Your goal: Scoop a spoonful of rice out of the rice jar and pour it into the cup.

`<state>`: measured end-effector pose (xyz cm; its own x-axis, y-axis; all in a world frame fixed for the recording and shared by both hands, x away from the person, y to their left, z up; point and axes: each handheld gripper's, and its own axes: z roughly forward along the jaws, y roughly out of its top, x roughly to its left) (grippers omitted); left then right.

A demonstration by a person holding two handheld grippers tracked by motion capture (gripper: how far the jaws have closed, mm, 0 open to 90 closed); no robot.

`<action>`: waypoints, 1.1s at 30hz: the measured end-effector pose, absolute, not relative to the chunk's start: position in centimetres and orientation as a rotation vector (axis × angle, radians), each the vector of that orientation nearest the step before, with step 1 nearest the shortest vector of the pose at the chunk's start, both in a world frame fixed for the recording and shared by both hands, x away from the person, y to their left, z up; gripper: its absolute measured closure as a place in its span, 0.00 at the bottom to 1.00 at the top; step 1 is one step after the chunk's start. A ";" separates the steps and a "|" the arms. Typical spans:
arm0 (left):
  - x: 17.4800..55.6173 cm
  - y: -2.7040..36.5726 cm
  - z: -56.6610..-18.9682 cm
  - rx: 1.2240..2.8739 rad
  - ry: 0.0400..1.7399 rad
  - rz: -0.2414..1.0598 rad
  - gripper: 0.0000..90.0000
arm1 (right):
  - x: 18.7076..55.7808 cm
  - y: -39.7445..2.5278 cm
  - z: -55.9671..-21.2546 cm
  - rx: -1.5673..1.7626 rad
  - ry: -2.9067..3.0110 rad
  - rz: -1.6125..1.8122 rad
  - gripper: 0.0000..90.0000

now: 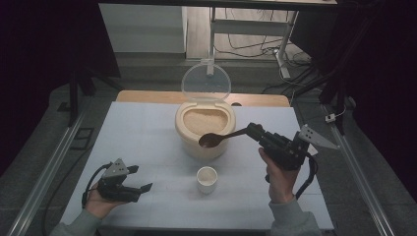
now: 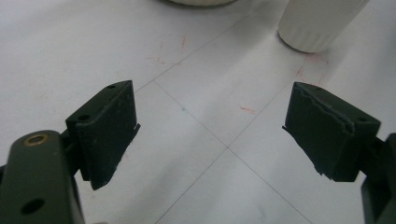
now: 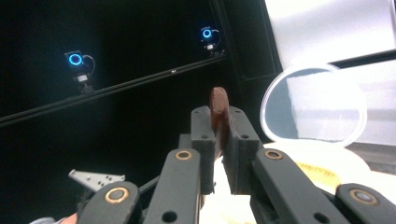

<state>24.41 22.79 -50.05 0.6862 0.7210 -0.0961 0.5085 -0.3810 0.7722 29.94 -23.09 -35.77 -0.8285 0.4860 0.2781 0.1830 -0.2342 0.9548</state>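
A cream container [image 1: 203,129] with rice in it stands mid-table, its clear round lid [image 1: 206,81] hinged upright behind it. My right gripper [image 1: 255,130] is shut on the handle of a brown wooden spoon [image 1: 219,138], whose bowl hangs over the container's front rim. In the right gripper view the spoon [image 3: 218,112] rises edge-on between the jaws, with the lid [image 3: 314,102] and the container rim [image 3: 322,163] to the right. A small white cup [image 1: 207,179] stands in front of the container. My left gripper [image 1: 140,180] rests low at the front left, open and empty; its view shows the cup's base [image 2: 317,23].
The white table [image 1: 147,132] has bare surface to the left and right of the container. Metal rails [image 1: 49,172] run along both sides of the table. A desk frame and cables [image 1: 275,49] lie on the floor beyond the far edge.
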 end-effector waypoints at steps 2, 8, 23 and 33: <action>24.5 22.8 -50.1 2.061 0.945 0.324 0.18 | 30.3 -23.0 -35.2 0.806 1.794 2.164 0.93; 24.6 22.9 -50.2 2.067 0.948 0.317 0.18 | 32.4 -22.5 -34.6 0.854 1.778 2.139 0.93; 24.7 22.9 -50.4 2.075 0.952 0.306 0.18 | 36.6 -21.0 -34.5 0.961 1.775 2.011 0.93; 24.7 22.9 -50.4 2.076 0.952 0.298 0.18 | 38.1 -20.4 -35.2 1.022 1.786 1.851 0.93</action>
